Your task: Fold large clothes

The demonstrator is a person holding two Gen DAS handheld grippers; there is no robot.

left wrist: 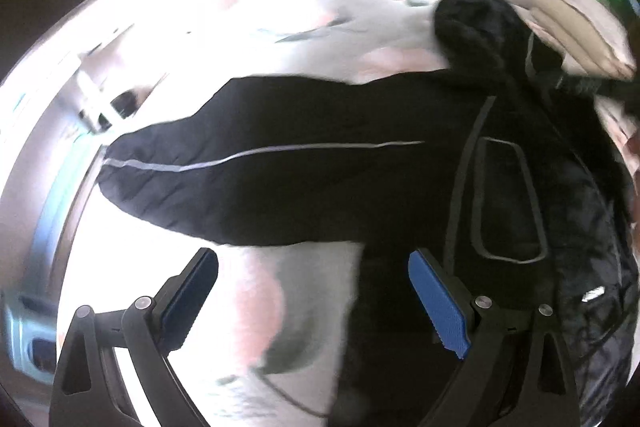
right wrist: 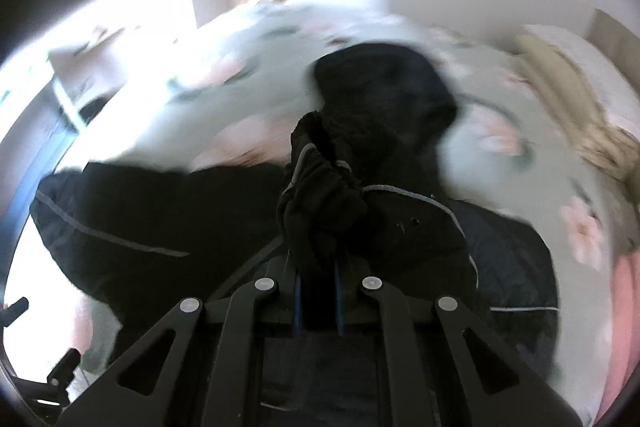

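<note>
Right gripper [right wrist: 318,267] clenched on a bunched black cuff [right wrist: 320,195], lifted above the jacket [left wrist: 340,167]; left gripper [left wrist: 312,307] released, empty, hovering at the jacket's lower edge. Jacket itself spread across the floral bedspread [right wrist: 500,115], hood [left wrist: 476,23] toward the pillow [left wrist: 580,23]. Likely risk: slippery cuff sliding from the pinch, or sleeve dragging the jacket body askew.

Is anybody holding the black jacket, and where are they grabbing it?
Yes. The right gripper pinches the black jacket by a bunched elastic cuff. The left gripper holds nothing.
</note>
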